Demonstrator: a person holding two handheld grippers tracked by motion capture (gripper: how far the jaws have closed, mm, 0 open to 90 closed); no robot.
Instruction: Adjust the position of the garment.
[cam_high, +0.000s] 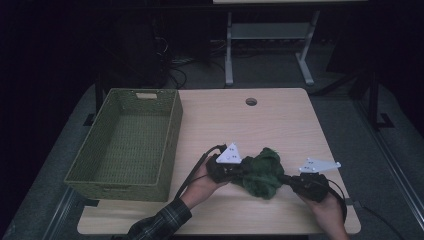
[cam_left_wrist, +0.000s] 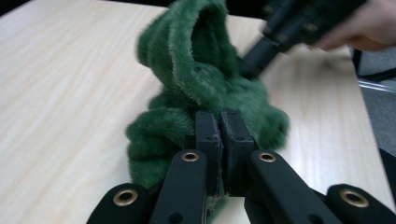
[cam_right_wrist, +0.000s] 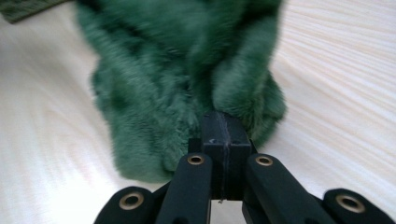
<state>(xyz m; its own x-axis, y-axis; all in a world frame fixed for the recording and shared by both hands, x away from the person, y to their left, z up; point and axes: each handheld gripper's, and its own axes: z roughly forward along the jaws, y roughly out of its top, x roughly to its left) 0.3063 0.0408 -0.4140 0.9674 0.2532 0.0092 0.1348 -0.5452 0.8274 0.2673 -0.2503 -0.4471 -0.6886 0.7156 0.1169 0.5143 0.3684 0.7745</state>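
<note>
1. A green fuzzy cloth (cam_high: 261, 172) lies bunched on the wooden table (cam_high: 280, 120), toward five o'clock of the tabletop in the high view, between the two grippers.
2. The left gripper (cam_high: 239, 172) comes at the cloth from its nine o'clock side; a hand (cam_high: 200, 186) in a plaid sleeve (cam_high: 160, 222) holds it.
3. In the left gripper view its jaws stand pressed together, with green pile (cam_left_wrist: 205, 93) caught at their tips and more of it below the pads; the left gripper (cam_left_wrist: 219, 122) has the cloth pinched.
4. The right gripper (cam_high: 286, 179) meets the cloth from its four o'clock side, held by the other hand (cam_high: 327, 210).
5. In the right gripper view the right gripper (cam_right_wrist: 223, 122) has its jaws fully together, tips buried in the edge of the cloth (cam_right_wrist: 187, 70); whether any fabric sits between the pads I cannot tell.
6. A woven green basket (cam_high: 172, 132) stands at nine o'clock on the table, well apart from the cloth.
</note>
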